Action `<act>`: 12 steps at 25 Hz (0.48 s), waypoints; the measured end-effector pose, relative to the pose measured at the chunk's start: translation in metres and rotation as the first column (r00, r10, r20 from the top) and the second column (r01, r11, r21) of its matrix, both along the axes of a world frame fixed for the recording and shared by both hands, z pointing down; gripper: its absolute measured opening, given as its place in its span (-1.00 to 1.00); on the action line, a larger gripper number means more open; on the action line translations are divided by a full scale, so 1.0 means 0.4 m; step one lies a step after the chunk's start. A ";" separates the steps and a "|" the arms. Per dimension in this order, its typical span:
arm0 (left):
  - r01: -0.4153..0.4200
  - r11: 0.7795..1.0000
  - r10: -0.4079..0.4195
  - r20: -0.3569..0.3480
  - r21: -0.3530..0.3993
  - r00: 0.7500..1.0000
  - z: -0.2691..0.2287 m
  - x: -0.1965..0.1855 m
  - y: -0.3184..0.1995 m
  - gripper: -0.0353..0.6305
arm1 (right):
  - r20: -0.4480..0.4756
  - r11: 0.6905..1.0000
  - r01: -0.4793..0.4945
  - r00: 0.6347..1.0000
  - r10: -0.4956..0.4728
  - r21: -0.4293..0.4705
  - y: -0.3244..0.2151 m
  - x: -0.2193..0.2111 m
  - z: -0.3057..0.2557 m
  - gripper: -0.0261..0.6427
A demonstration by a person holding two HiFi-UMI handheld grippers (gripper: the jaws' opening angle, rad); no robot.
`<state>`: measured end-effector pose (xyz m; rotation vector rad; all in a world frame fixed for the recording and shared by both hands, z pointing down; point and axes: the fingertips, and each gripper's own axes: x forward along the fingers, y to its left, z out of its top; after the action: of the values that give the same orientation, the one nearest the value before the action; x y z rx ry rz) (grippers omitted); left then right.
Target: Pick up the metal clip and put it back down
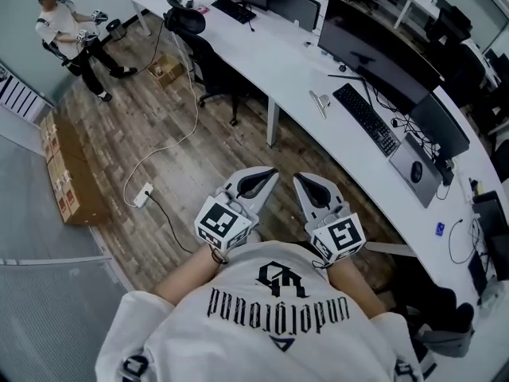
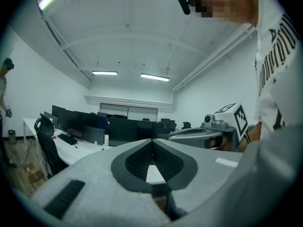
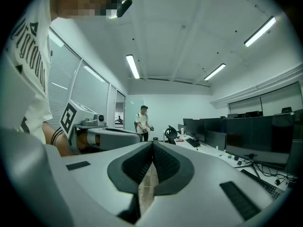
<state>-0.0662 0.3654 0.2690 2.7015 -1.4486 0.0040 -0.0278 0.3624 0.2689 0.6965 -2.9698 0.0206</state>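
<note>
A small silvery, clip-like object (image 1: 320,102) lies on the long white desk (image 1: 278,62), far ahead of both grippers; I cannot tell for sure that it is the metal clip. My left gripper (image 1: 272,171) and right gripper (image 1: 298,177) are held side by side close to my chest, above the wooden floor. Both are shut, tips meeting, with nothing between them. In the left gripper view the left gripper (image 2: 152,141) points at the row of monitors, with the right gripper (image 2: 208,134) beside it. The right gripper view shows the right gripper (image 3: 152,144) with its jaws together.
Monitors (image 1: 382,50), keyboards (image 1: 366,118) and a mouse (image 1: 416,171) line the desk. A black office chair (image 1: 208,62) stands by it. Cardboard boxes (image 1: 67,173) sit at the left wall. A white cable and power strip (image 1: 143,195) lie on the floor. Another person (image 1: 67,34) stands far left.
</note>
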 end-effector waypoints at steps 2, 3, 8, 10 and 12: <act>0.000 1.000 0.000 -0.005 -0.007 1.000 0.007 -0.037 -0.011 -0.86 | -0.003 1.000 -0.004 1.000 0.004 -0.008 -0.009 -0.031 0.006 -0.89; -0.001 1.000 0.001 -0.009 -0.010 1.000 0.009 -0.051 -0.017 -0.86 | -0.007 1.000 -0.005 1.000 0.005 -0.012 -0.014 -0.043 0.010 -0.89; -0.017 1.000 0.016 -0.009 -0.017 1.000 0.021 -0.082 -0.047 -0.86 | -0.006 1.000 -0.021 1.000 0.021 -0.021 -0.053 -0.074 0.019 -0.89; -0.021 1.000 0.021 -0.006 -0.019 1.000 0.025 -0.093 -0.062 -0.86 | -0.002 0.999 -0.025 1.000 0.025 -0.021 -0.073 -0.085 0.020 -0.89; -0.021 1.000 0.020 -0.002 -0.019 1.000 0.029 -0.104 -0.081 -0.86 | 0.000 0.999 -0.030 1.000 0.030 -0.019 -0.096 -0.090 0.023 -0.89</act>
<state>-0.1077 0.3329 0.2805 2.7004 -1.4129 0.0158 -0.0639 0.3241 0.2782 0.7381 -2.9551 0.0512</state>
